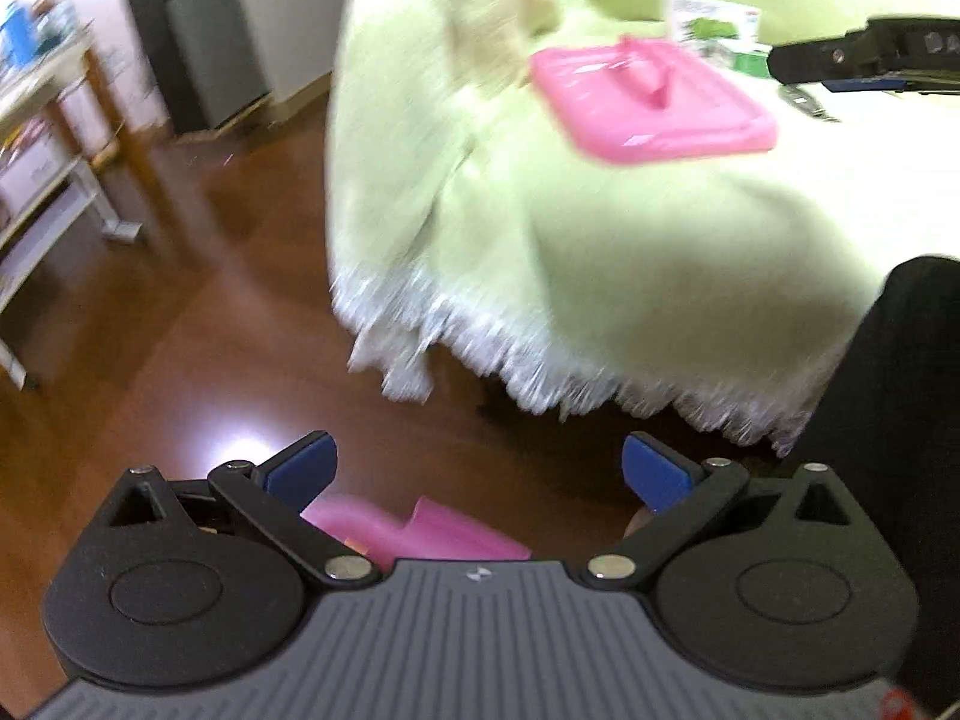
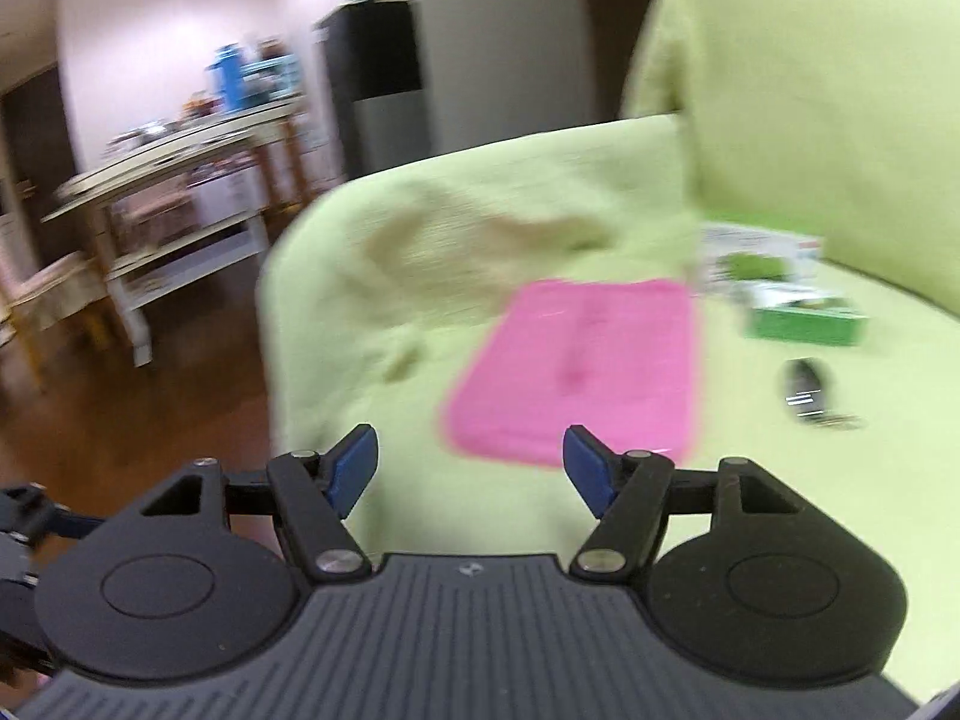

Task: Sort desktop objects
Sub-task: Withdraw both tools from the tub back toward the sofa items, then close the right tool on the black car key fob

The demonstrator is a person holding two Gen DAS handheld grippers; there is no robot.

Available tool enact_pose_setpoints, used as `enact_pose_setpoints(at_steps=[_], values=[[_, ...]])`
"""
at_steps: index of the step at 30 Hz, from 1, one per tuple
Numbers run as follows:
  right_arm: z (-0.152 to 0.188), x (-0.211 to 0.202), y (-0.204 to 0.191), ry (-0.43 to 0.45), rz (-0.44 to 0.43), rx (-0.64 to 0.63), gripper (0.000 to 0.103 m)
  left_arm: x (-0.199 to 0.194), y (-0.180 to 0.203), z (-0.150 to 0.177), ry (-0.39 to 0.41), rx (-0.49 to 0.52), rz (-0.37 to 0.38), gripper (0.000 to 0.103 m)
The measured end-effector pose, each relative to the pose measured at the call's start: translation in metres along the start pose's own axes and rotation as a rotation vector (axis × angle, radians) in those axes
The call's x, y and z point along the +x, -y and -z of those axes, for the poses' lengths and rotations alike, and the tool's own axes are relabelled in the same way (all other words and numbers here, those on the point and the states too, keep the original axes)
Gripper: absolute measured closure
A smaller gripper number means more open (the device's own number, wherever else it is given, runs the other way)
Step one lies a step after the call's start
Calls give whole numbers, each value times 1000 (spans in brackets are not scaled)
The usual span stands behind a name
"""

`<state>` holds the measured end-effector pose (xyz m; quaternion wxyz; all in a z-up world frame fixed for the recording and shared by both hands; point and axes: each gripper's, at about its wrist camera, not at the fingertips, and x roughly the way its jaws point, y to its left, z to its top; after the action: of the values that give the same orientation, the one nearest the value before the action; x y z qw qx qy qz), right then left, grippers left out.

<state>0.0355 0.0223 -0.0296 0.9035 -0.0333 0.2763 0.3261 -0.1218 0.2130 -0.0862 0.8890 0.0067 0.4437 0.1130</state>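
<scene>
A pink tray [image 1: 654, 105] [image 2: 576, 372] lies on a surface draped in a pale green cloth [image 1: 570, 240] [image 2: 540, 516]. Behind it stand a green and white box [image 2: 804, 318] [image 1: 714, 30] and a white printed card [image 2: 756, 252]. A small dark object [image 2: 807, 393] rests to the tray's right. My left gripper [image 1: 474, 471] is open and empty, low over the wooden floor short of the cloth's fringe. My right gripper [image 2: 471, 465] is open and empty, just before the tray's near edge; it also shows as a black arm [image 1: 864, 54] beyond the tray. Both views are blurred.
A pink item [image 1: 414, 531] lies on the brown floor [image 1: 210, 330] under my left gripper. A wooden shelf table [image 2: 180, 192] [image 1: 54, 138] with clutter stands to the left. A dark sleeve or leg [image 1: 900, 390] is at the right edge. A green backrest [image 2: 810, 90] rises behind.
</scene>
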Motion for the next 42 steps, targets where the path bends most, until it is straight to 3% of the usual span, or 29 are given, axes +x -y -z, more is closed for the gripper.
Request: enact_pose_setpoints(at_steps=[9,17,25,32,42], values=[[-9,10,111,-13,221,121,38,15,73,-96,115,185,65,1],[-14,33,155,-53,321,127,38,47,136,-153,198,239,129,1],[-23,59,173,-79,332,88,30,75,164,-160,201,241,148,1],[-27,87,175,-98,306,58,31,82,172,-156,193,255,153,1],[-28,122,183,-135,297,83,48,89,189,-158,207,368,137,1]])
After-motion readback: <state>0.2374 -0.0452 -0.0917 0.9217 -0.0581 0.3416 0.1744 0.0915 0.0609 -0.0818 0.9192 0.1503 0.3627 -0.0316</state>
